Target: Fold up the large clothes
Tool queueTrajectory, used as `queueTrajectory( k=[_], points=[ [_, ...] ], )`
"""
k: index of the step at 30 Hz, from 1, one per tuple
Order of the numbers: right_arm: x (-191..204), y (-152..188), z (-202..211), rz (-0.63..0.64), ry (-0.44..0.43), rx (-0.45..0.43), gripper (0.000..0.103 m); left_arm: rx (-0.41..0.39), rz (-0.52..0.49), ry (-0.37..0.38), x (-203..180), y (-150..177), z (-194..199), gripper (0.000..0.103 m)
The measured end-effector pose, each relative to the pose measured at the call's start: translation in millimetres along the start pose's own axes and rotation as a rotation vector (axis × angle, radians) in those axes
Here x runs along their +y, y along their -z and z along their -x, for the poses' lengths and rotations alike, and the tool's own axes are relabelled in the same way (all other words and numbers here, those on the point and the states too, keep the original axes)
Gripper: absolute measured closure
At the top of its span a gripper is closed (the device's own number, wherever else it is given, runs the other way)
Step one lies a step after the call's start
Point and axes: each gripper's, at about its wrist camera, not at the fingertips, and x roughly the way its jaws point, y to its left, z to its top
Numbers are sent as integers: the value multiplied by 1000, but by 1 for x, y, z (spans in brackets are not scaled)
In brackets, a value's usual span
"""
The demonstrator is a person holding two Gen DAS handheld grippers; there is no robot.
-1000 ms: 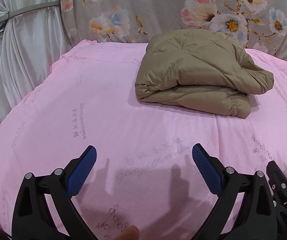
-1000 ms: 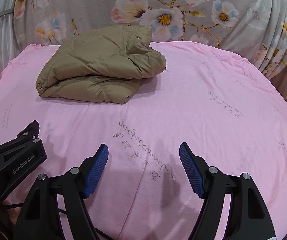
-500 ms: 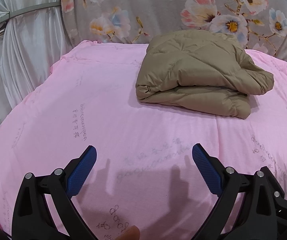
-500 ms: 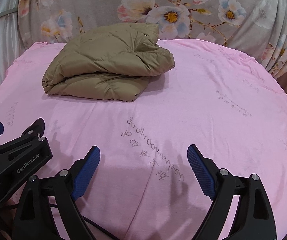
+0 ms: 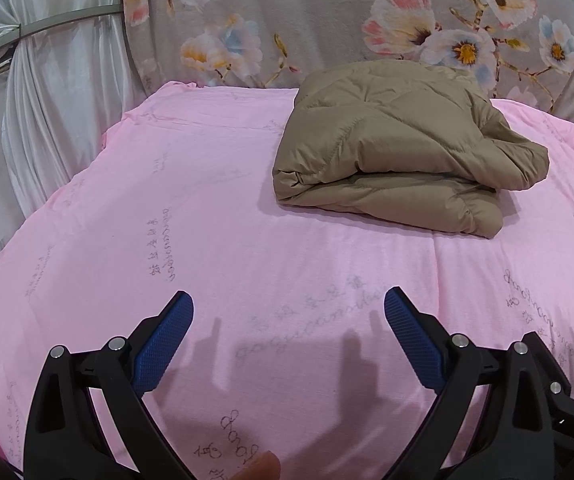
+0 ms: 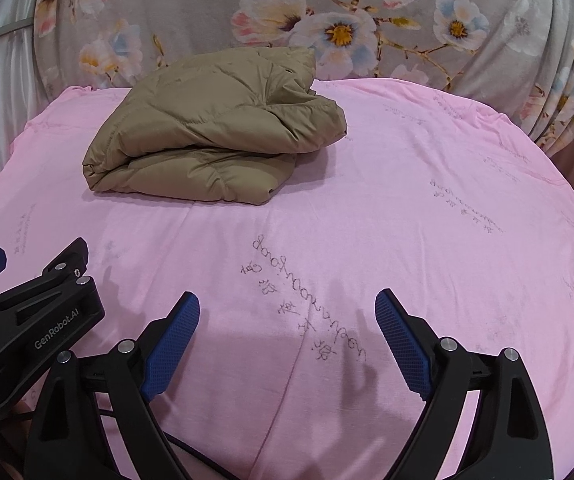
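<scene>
Right wrist: folded jacket (image 6: 211, 140) near sheet's (image 6: 407, 200) far edge.

The right tool (image 6: 287, 312) hangs with jaws spread wide over the pink bed (image 6: 427, 200), the folded tan jacket (image 6: 215, 128) lying well apart toward eleven o'clock.

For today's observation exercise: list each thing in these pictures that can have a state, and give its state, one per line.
Tan padded jacket: folded in a bundle, lying on the sheet.
Pink sheet: spread flat.
Left tongs: open, holding nothing.
Right tongs: open, holding nothing.
Floral curtain: hanging behind.
</scene>
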Motion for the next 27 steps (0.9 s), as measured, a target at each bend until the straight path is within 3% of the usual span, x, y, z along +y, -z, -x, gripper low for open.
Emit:
queueTrajectory(
  k=[27],
  points=[
    [2, 1, -1, -4, -1, 2, 16, -7, 4, -11, 1, 0, 3, 9]
  ],
)
